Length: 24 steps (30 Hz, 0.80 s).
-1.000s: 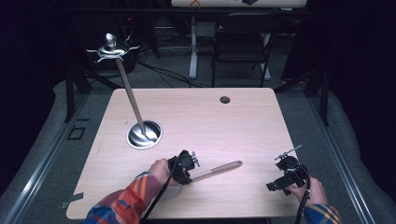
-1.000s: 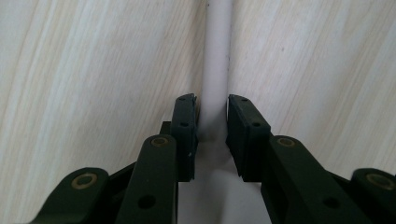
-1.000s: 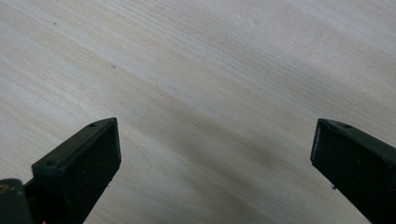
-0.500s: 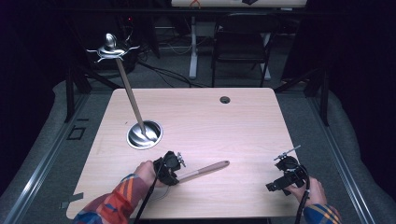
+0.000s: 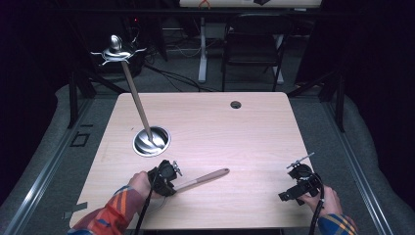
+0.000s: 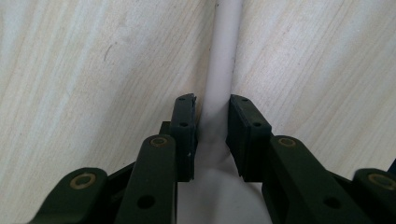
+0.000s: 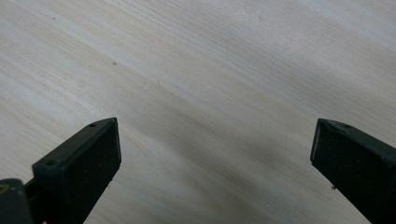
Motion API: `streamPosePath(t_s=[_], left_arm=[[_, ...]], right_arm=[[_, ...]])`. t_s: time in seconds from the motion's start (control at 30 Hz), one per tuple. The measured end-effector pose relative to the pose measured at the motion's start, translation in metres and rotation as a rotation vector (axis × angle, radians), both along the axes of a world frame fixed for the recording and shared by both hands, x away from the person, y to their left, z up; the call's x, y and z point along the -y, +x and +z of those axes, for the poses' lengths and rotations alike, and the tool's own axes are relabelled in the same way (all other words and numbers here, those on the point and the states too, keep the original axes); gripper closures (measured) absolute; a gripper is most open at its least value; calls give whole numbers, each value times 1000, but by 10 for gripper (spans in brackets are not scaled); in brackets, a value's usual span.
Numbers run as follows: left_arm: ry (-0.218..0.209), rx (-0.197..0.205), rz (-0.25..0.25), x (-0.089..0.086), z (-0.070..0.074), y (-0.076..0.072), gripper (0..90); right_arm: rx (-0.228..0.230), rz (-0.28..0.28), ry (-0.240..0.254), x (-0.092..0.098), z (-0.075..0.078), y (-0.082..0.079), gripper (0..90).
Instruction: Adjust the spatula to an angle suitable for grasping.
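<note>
The left tool (image 5: 171, 179) is loosening around the long round wooden stick (image 5: 203, 179) lying on the worktop (image 5: 225, 132) near the shiny metal stand base (image 5: 151, 141). The right tool (image 5: 299, 183) is waiting, wide.

Your sleeves are plaid, red and orange with blue on the left, blue and yellow on the right. Your left gripper (image 5: 166, 177) is black, with a black cable trailing toward six o'clock. Its black jaws carry brass-coloured pivot pins and small screw holes in flat rectangular pads. Your right gripper (image 5: 296, 184) is also black, with a thin grey rod at one o'clock.
</note>
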State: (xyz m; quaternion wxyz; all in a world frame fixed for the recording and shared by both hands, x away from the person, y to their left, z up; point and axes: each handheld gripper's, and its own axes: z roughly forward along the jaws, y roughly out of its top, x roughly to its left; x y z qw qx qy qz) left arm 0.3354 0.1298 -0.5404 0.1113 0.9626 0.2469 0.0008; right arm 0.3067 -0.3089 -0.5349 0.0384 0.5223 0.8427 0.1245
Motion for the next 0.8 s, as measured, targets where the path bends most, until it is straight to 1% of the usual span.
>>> streamPosePath(t_s=[0.03, 0.07, 0.1, 0.13, 0.17, 0.2, 0.23, 0.27, 0.3, 0.33, 0.37, 0.4, 0.43, 0.47, 0.5, 0.53, 0.6, 0.63, 0.7, 0.73, 0.8], left_arm=[[-22, -5, 29, 1, 2, 1, 582], [-30, -1, 36, 2, 3, 2, 538], [-30, -1, 36, 2, 3, 2, 494], [-42, 11, 58, 3, 6, 3, 436], [-40, 17, 63, 4, 7, 4, 398], [-38, 23, 70, 6, 8, 5, 374], [-38, 23, 70, 6, 8, 5, 339], [-45, 30, 81, 7, 9, 7, 295], [-45, 30, 81, 7, 9, 7, 228], [-40, 39, 83, 9, 9, 7, 228], [-53, 39, 82, 10, 10, 9, 173], [-53, 39, 82, 10, 10, 9, 161], [-64, 44, 87, 13, 10, 11, 159], [-66, 46, 91, 14, 10, 12, 160], [-66, 48, 88, 16, 10, 13, 161], [-66, 47, 84, 18, 10, 15, 164], [-73, 41, 82, 22, 10, 16, 170], [-71, 35, 78, 24, 10, 16, 183], [-66, 34, 69, 31, 9, 17, 183], [-64, 32, 65, 33, 8, 17, 188], [-54, 33, 62, 39, 6, 18, 216]], right_arm=[[-26, 9, -1, 0, 1, 1, 17], [-22, 15, 10, 0, 1, 1, 16], [-22, 15, 10, 0, 1, 1, 16], [-6, 15, 6, -1, 1, 0, 16], [-8, 16, 11, -1, 1, 0, 16], [-11, 21, 4, 0, 1, 1, 16], [-12, 20, 11, 0, 1, 1, 16], [-12, 22, 4, 0, 1, 1, 16], [-12, 22, 4, 0, 1, 1, 16], [-17, 18, 4, 0, 1, 1, 16], [-14, 24, 3, -1, 1, 1, 16], [-14, 24, 3, -1, 1, 1, 16], [-18, 22, 2, -1, 1, 1, 16], [-20, 20, 3, -1, 1, 1, 16], [-20, 22, 16, -1, 0, 2, 16], [-14, 22, -1, -1, 0, 2, 16], [-15, 23, 2, -1, -1, 2, 16], [-15, 35, 4, -2, 0, 2, 16], [-13, 34, 2, -3, -1, 2, 16], [-20, 38, 1, -3, -1, 2, 16], [-23, 42, -4, -3, -1, 2, 16]])
